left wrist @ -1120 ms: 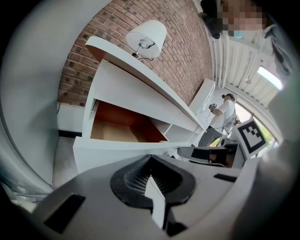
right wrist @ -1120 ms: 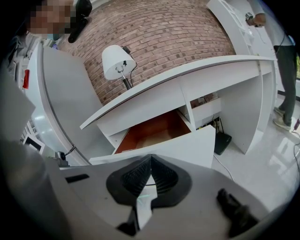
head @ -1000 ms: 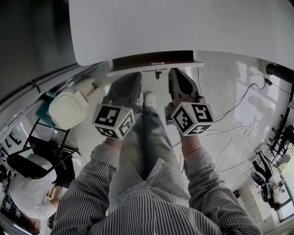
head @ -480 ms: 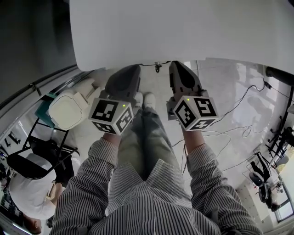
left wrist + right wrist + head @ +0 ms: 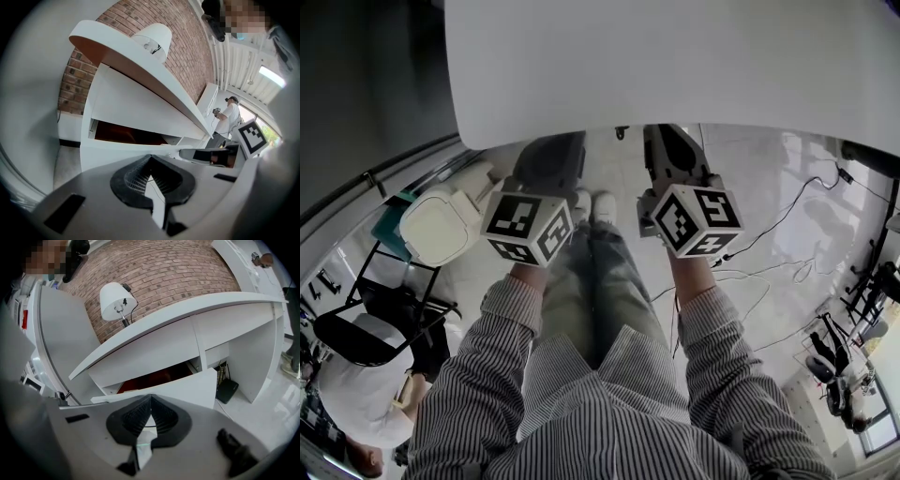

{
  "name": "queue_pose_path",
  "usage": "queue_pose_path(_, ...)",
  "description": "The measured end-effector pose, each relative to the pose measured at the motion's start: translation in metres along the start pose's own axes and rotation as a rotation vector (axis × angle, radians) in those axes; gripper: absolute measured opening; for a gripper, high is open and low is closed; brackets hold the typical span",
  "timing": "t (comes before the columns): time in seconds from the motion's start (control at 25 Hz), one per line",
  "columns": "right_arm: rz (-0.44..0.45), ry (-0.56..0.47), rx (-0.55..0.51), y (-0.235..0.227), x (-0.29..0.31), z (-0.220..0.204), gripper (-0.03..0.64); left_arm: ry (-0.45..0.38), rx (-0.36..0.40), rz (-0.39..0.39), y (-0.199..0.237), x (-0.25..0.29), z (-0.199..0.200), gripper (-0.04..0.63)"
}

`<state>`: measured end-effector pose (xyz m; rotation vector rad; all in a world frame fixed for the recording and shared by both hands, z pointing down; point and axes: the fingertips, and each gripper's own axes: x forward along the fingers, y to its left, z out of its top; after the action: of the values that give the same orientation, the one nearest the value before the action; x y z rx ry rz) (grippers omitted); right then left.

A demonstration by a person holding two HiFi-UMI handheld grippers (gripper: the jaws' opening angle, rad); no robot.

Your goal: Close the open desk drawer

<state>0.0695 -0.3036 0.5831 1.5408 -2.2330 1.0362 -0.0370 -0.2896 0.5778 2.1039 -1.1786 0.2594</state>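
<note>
White bin (image 5: pixel 441 223): on the floor past the desk's left corner, lid down, with a black folding chair (image 5: pixel 356 323) nearer the person.
Left gripper (image 5: pixel 150 160): jaws together with nothing between them; the tips sit just at the drawer front. In the head view its nose reaches under the desk's near edge.
Desk (image 5: pixel 675 66): white top that fills the upper head view; a brick wall (image 5: pixel 178 273) stands behind it and a white lamp (image 5: pixel 117 301) stands on its left end.
Drawer (image 5: pixel 187 385): under the desk top at the near edge, left of the desk's middle divider. It is open: the white front stands out from the frame, and a red-brown gap shows behind it in both gripper views. The head view does not show it.
Right gripper (image 5: pixel 150 400): jaws closed on each other and empty; the tips are right at the drawer front, beside the left one.
Black box (image 5: pixel 227 391): on the floor under the desk's right half.
Cables (image 5: pixel 769 272): loose on the pale floor, to the person's right.
</note>
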Motion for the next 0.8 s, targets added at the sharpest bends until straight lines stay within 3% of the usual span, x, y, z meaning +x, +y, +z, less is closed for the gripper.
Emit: queue_pose_path(0.8,-0.014,-0.041,0.033,-0.003,0.024,0.016,0.017,-0.038,-0.003,0.036,0.015,0.017,0.016,0.011)
